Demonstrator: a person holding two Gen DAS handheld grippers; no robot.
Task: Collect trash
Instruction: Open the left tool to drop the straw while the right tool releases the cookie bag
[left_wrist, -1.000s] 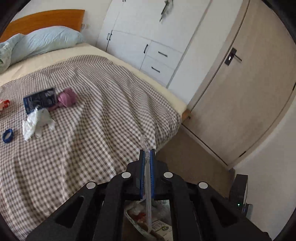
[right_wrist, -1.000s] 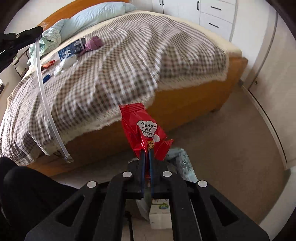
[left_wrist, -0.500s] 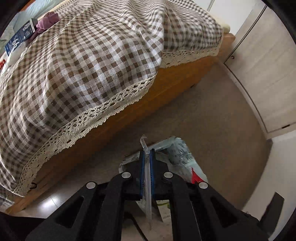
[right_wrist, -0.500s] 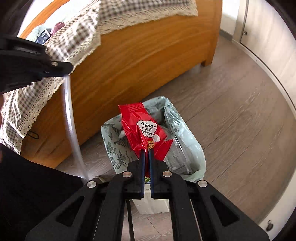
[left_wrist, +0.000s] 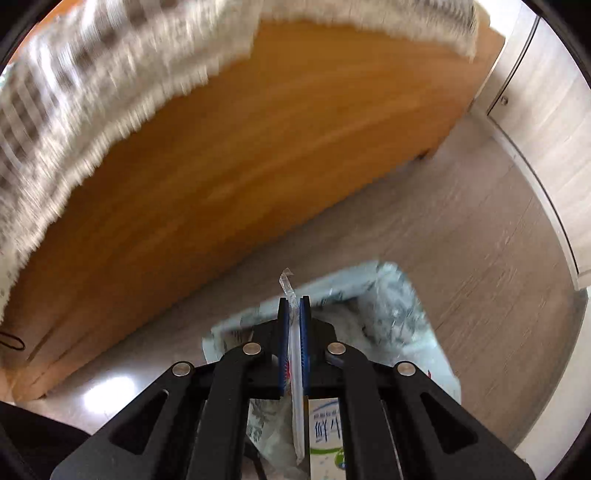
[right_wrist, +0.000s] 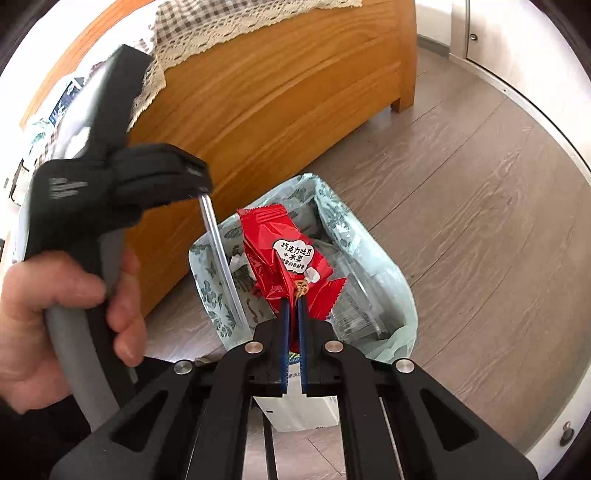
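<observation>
We see one wooden bed (right_wrist: 280, 96) filling the view from 9 to 1 o'clock, one checked cover with a lace hem (right_wrist: 207, 40) hanging over its side; in the left wrist view that cover is blurred. Grey wood-look floor (right_wrist: 480, 206) runs from 2 to 5 o'clock, bounded by pale cabinet doors (left_wrist: 546, 122).

One waste bin lined with a leaf-print bag (right_wrist: 391, 280) stands on the floor just beside the bed frame, near picture centre. One white carton (right_wrist: 303, 410) shows at 6 o'clock below the tongs; we cannot tell whether it touches the bin.

We count two tongs. The left tongs (left_wrist: 294, 306) are pinched narrow on one clear plastic straw wrapper (left_wrist: 295, 373), which hangs over the bin's 9 o'clock edge in the right wrist view. One hand (right_wrist: 62, 306) grips their handle. The right tongs (right_wrist: 293, 306) are pinched narrow on one red snack packet (right_wrist: 277, 251), held above the bin's opening.
</observation>
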